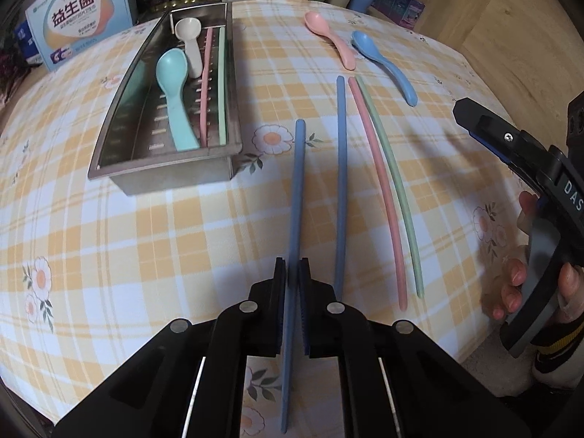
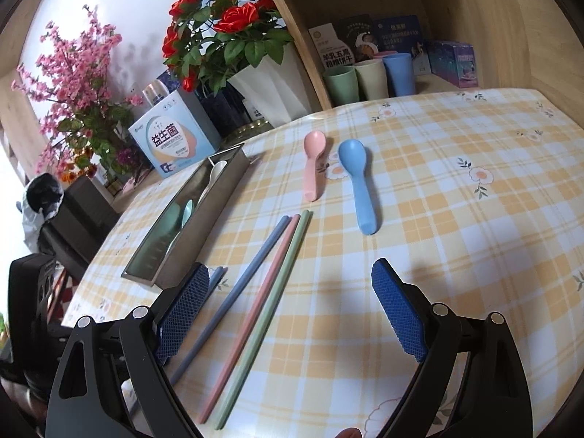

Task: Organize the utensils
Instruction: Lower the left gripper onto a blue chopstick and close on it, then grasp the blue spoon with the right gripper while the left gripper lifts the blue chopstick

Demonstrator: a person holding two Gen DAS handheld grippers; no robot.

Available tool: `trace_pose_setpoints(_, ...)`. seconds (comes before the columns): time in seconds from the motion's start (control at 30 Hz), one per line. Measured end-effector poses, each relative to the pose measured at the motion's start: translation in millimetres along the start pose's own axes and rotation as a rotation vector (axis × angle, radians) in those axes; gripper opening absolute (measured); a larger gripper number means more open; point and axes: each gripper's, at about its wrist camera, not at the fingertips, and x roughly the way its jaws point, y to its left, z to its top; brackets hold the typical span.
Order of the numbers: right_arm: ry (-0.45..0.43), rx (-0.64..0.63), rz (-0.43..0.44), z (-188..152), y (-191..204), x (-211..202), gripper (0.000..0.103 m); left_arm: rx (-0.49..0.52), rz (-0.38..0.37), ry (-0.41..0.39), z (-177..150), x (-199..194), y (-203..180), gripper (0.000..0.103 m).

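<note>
My left gripper [image 1: 292, 273] is shut on a blue chopstick [image 1: 296, 197], which points toward the far side just above the table. A second blue chopstick [image 1: 341, 182], a pink chopstick [image 1: 379, 189] and a green chopstick [image 1: 396, 182] lie side by side on the cloth to its right. A pink spoon [image 1: 328, 38] and a blue spoon [image 1: 385, 64] lie beyond them. The metal tray [image 1: 127, 179] at the left holds a teal spoon [image 1: 173, 95], a white spoon [image 1: 189, 47], a pink chopstick and a green chopstick. My right gripper [image 2: 292, 306] is open and empty above the chopsticks [image 2: 255, 303].
A checked tablecloth [image 1: 146, 255] covers the table. A blue box [image 1: 78, 12], flower pots [image 2: 226, 36] and cups [image 2: 368, 76] stand along the far edge by a wooden shelf. The right gripper's body [image 1: 529, 168] is at the table's right edge.
</note>
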Motion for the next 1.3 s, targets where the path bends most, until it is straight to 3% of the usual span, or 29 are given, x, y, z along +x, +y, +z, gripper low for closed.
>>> trace_pose_setpoints(0.33, 0.02, 0.031, 0.001, -1, -8, 2, 0.088, 0.057, 0.028, -0.017, 15, 11, -10, 0.009)
trace_pose_setpoints(0.47, 0.049, 0.039, 0.003, -3, -9, 7, 0.088, 0.058, -0.014, -0.027, 14, 11, -11, 0.022)
trace_pose_setpoints(0.57, 0.064, 0.049, 0.018, -5, -11, 9, 0.088, 0.086, 0.01, -0.044, 11, 11, -17, 0.023)
trace_pose_setpoints(0.67, 0.059, 0.048, 0.024, -4, -11, 8, 0.088, 0.087, 0.017, -0.058, 9, 11, -18, 0.022)
trace_pose_setpoints(0.8, 0.066, 0.054, 0.027, -5, -11, 8, 0.088, 0.054, 0.034, -0.066, 7, 9, -12, 0.006)
trace_pose_setpoints(1.03, 0.092, 0.094, 0.024, -7, -17, 10, 0.088, 0.042, 0.003, -0.07, 5, 4, -10, 0.006)
trace_pose_setpoints(1.3, 0.096, 0.124, 0.038, -7, -23, 11, 0.088, 0.039, 0.006, -0.197, 11, -30, -9, 0.006)
